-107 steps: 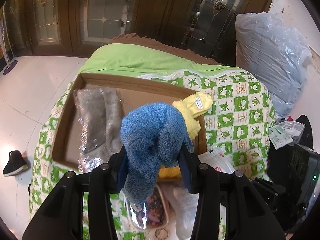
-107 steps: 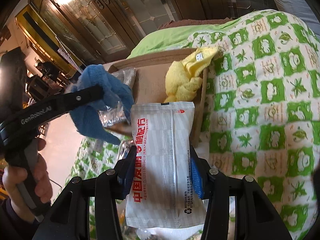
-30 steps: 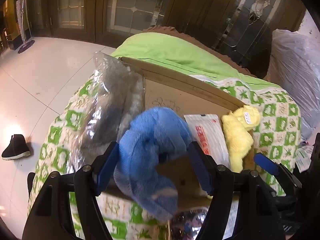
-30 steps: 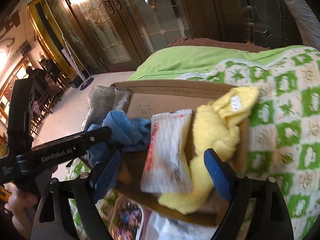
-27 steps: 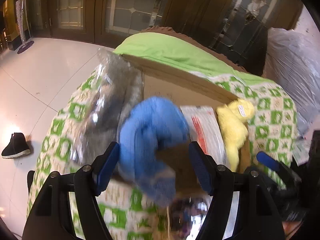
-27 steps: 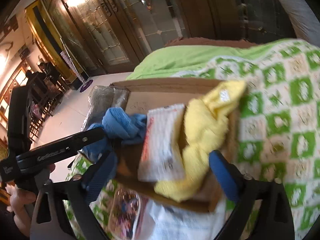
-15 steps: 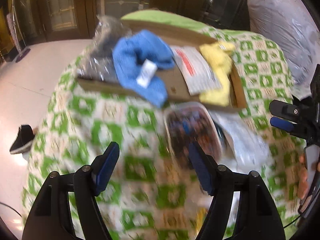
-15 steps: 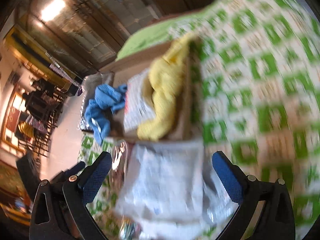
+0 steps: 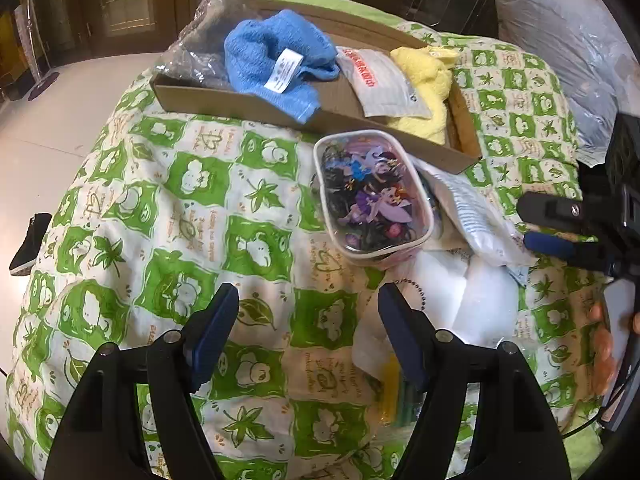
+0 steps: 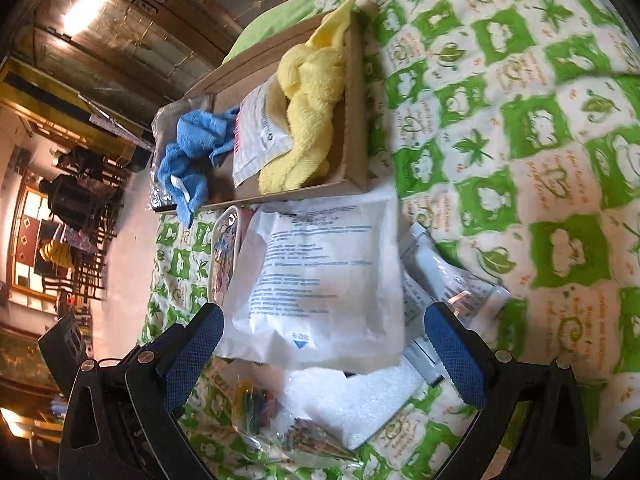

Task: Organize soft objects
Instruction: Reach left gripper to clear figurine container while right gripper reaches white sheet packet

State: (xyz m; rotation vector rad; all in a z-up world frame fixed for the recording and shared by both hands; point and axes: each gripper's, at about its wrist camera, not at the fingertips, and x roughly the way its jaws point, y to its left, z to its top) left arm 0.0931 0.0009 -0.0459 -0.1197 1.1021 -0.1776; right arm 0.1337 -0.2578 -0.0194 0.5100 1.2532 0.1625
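Observation:
A shallow cardboard box point(image 9: 248, 98) lies on the green patterned quilt. It holds a blue towel point(image 9: 272, 60), a white packet with red print point(image 9: 380, 84), a yellow towel point(image 9: 428, 80) and a grey item in clear plastic point(image 9: 196, 52). My left gripper point(image 9: 308, 320) is open and empty above the quilt, short of a clear pouch with cartoon print point(image 9: 372, 196). My right gripper point(image 10: 320, 340) is open and empty just above a large white printed packet point(image 10: 320, 276). The box point(image 10: 356, 120) with the blue towel point(image 10: 192, 148) and yellow towel point(image 10: 308, 120) lies beyond it.
White foam sheets point(image 9: 468, 296) and a small bag of coloured bits point(image 10: 280, 424) lie near the packets. A smaller clear packet point(image 10: 444, 280) sits right of the white one. A large plastic bag point(image 9: 560, 28) stands at the far right. A black shoe point(image 9: 30, 244) is on the floor.
Both grippers let go of the blue towel and the red-print packet into the box, opened, and pulled back toward me over the quilt.

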